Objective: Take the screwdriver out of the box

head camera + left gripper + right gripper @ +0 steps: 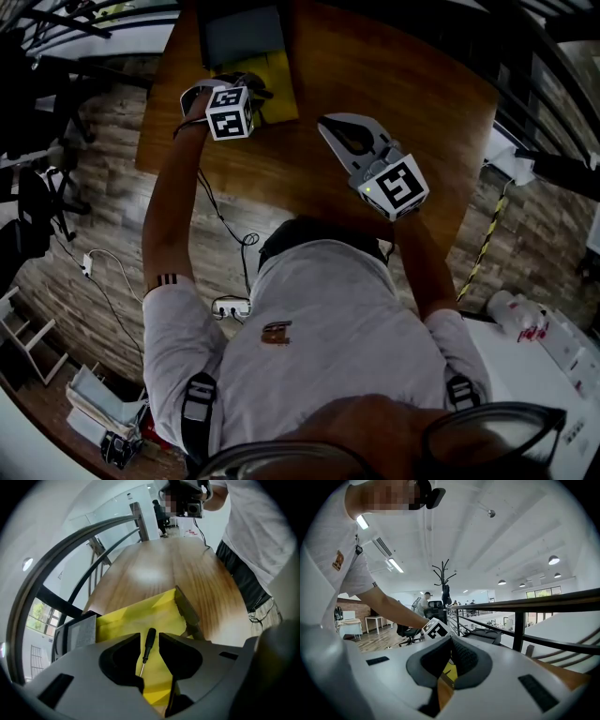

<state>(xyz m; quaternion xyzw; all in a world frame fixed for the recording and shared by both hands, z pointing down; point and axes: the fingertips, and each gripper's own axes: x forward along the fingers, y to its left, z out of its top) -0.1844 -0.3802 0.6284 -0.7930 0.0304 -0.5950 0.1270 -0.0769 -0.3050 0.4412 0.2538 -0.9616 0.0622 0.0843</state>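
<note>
Left gripper point(150, 638): your jaws stand wide apart, gripping nothing | screwdriver point(148, 644): lies on the yellow lining inside the box point(136, 613), framed between those jaws | box: at the table's point(394, 84) far left corner | right gripper point(449, 645): your jaws closed together, empty

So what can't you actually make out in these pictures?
Screwdriver: in the head view, hidden under the left hand-held gripper.
Its tip: in the left gripper view, too thin to read, at a jaw's edge.
Box: in the right gripper view, only a yellow sliver shows past the right hand-held gripper.
</note>
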